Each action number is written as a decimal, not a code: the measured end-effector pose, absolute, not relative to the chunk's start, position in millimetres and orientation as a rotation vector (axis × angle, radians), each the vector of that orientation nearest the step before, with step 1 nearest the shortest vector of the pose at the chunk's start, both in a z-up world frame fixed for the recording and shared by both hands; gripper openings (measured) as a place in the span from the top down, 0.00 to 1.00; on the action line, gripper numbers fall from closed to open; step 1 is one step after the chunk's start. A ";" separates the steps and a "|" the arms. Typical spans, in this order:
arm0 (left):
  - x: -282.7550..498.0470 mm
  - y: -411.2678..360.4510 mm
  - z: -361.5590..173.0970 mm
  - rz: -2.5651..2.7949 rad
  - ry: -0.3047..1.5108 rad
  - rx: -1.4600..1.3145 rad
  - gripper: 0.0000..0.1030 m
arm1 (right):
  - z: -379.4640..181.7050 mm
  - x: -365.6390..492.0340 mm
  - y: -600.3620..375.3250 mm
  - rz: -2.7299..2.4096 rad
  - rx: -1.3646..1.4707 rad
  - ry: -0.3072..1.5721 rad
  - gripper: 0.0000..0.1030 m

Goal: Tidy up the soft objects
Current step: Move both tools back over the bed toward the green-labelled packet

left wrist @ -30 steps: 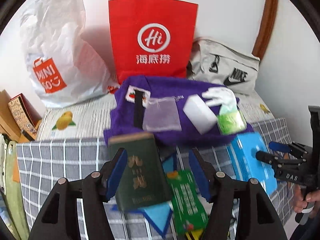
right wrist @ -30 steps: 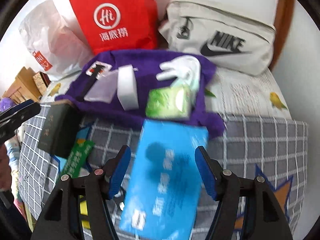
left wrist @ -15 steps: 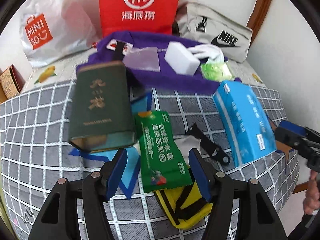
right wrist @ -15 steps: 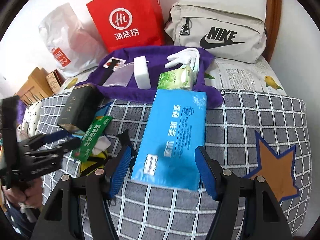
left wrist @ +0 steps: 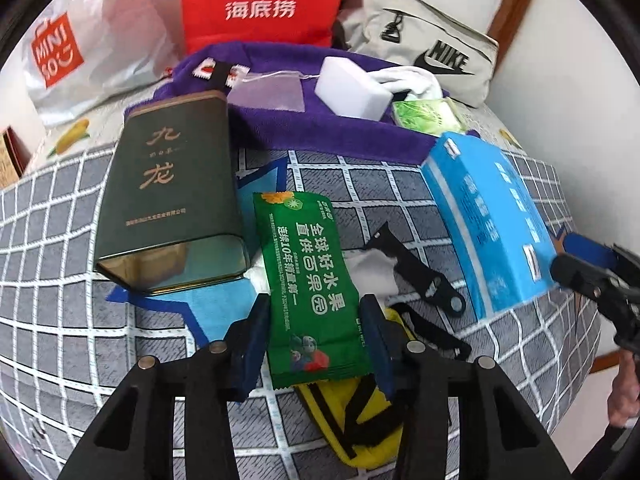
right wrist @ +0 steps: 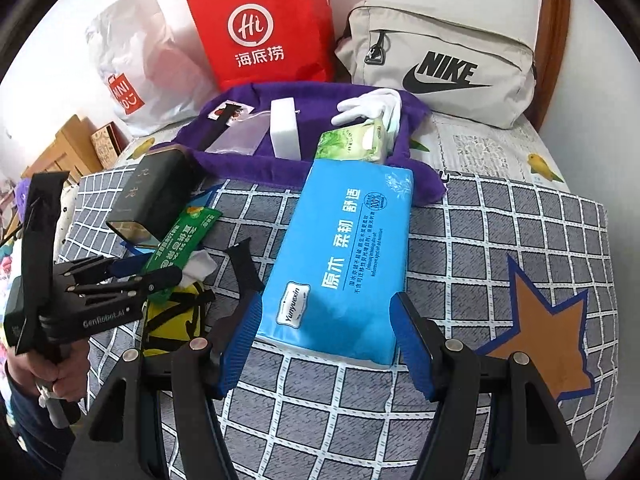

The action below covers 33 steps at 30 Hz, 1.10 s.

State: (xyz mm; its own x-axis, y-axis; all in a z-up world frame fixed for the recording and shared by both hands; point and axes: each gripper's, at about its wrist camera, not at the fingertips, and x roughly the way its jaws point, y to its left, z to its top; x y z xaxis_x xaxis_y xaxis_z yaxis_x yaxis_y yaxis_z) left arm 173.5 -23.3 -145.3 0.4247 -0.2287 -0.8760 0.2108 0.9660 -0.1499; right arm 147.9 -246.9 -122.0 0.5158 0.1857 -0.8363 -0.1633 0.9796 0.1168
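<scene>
A green snack packet (left wrist: 312, 292) lies on the checked bed cover, and my open left gripper (left wrist: 316, 344) straddles its near end. A blue tissue pack (right wrist: 344, 256) lies in front of my open right gripper (right wrist: 326, 344), its near edge between the fingers. On a purple cloth (right wrist: 248, 160) behind lie a white sponge block (right wrist: 285, 128), a white glove (right wrist: 372, 106), a green tissue packet (right wrist: 352, 144) and a clear pouch (right wrist: 240, 140). A yellow and black pouch (left wrist: 352, 412) lies under the green packet.
A dark green tin (left wrist: 172, 196) lies left of the green packet. A black strap clip (left wrist: 420, 276) lies to its right. At the back stand a red paper bag (right wrist: 264, 28), a white plastic bag (right wrist: 144, 64) and a grey Nike bag (right wrist: 440, 60).
Both grippers have moved down and closer to the bed. The left one now straddles the green packet; the right one has come up to the blue tissue pack's near edge.
</scene>
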 end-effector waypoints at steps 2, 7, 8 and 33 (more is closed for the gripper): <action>166.7 -21.7 -139.4 -0.286 1.088 -0.009 0.59 | -123.0 146.0 -244.8 0.213 0.020 1.007 0.35; 143.7 -11.8 -128.6 -0.309 1.076 -0.010 0.59 | -124.1 140.7 -239.1 0.228 0.010 1.005 0.35; 139.9 -9.5 -128.4 -0.318 1.078 -0.021 0.59 | -123.7 139.1 -237.9 0.234 0.011 1.003 0.35; 126.9 32.9 -166.7 -0.134 1.088 0.018 0.41 | -131.5 114.9 -199.7 0.313 -0.075 1.025 0.35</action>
